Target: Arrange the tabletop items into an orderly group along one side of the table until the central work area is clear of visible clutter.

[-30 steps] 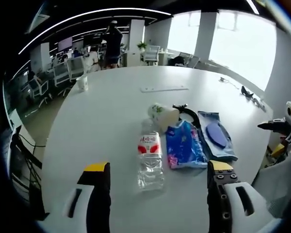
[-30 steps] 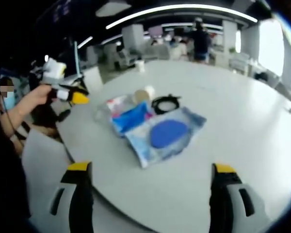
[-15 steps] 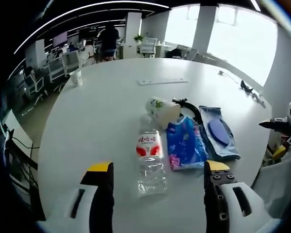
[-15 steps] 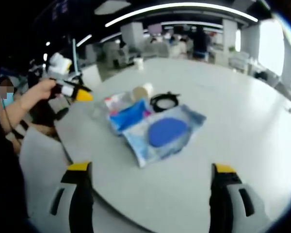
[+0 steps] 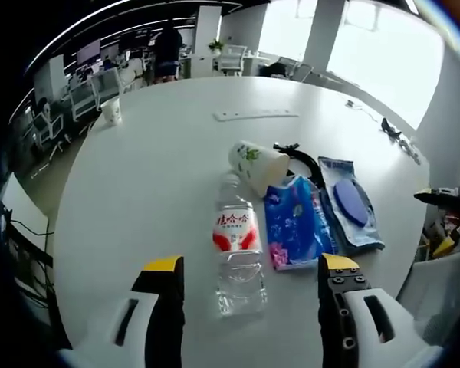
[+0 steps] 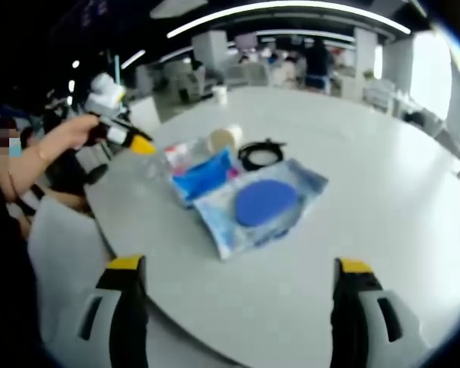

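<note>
— What lies on the counter point(image 5: 153, 176) at this moment?

— In the left gripper view, a clear water bottle point(image 5: 237, 253) with a red and white label lies on its side in the lower centre of the frame. Touching its right side is a blue packet point(image 5: 294, 224), and further right a wipes pack point(image 5: 349, 205) with a round blue lid. A paper cup point(image 5: 257, 163) lies tipped over just above the bottle's cap, beside a coil of black cable point(image 5: 300, 159). A second cup point(image 5: 111, 112) stands well apart, in the upper left.

— And the hand-held grippers?

— The left hand-held gripper point(image 5: 247, 270) has its jaws wide apart, with nothing between them; the bottle's base is between the yellow tips. In the right gripper view, the right hand-held gripper point(image 6: 235, 268) is also spread wide and empty, at the counter's near edge, well apart from the wipes pack point(image 6: 261, 204). At the left of that frame a hand point(image 6: 65, 138) holds the other gripper near the bottle.
</note>
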Tool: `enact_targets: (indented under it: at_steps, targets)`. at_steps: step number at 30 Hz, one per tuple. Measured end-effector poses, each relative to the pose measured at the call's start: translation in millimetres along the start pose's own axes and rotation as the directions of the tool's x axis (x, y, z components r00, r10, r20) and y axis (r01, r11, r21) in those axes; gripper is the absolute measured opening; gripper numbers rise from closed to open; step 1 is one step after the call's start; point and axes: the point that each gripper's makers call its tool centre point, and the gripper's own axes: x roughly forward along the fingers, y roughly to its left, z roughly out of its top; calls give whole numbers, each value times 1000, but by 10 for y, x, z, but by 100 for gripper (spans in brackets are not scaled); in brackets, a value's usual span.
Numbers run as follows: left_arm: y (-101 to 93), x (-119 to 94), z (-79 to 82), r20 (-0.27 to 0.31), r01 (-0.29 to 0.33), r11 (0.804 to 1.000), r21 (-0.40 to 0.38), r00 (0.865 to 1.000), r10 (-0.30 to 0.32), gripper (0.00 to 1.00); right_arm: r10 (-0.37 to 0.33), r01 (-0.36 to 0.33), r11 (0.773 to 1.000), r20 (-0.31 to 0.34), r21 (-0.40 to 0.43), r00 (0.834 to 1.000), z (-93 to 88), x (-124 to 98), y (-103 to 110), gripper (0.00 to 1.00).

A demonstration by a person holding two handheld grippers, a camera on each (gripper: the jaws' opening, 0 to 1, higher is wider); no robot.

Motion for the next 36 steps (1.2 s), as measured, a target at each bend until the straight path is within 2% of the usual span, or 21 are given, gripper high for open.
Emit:
enact_targets:
  at_steps: [7, 10, 14, 18, 23, 27, 34, 36]
  targets:
    - [33, 65, -12, -38, 5, 1000, -14, 999, -6, 62, -1, 1, 1000, -6, 3, 1000, -20, 19, 0, 99]
    - [44, 96, -24, -57, 1, 1000, -6, 998, -1, 62, 1, -1, 1000, -10, 7, 1000, -37, 36, 2, 99]
    - [64, 145, -30, -55, 1, 1000, -11, 998, -2, 60, 1, -1, 1000, -18, 7, 1000, -52, 51, 4, 99]
    - [58, 206, -66, -85, 4, 1000, 4, 996, -3, 59, 1, -1, 1000, -17, 7, 1000, -47, 60, 10, 99]
    - [55, 261, -20, -93, 9, 1000, -4, 996, -9, 56, 5, -4, 1000, -19, 13, 1000, -54, 77, 9, 99]
    - [61, 321, 20, -99, 16, 999, -42, 995, -20, 54, 17, -16, 1000, -26, 17, 1000, -69, 84, 29, 99]
    - [33, 405, 21, -144, 26, 999, -37, 989, -32, 51, 19, -18, 1000, -31, 23, 999, -96, 91, 33, 99]
    - [37, 423, 4, -166, 23, 998, -57, 986, -32, 49, 18, -17, 1000, -31, 25, 999, -98, 93, 29, 99]
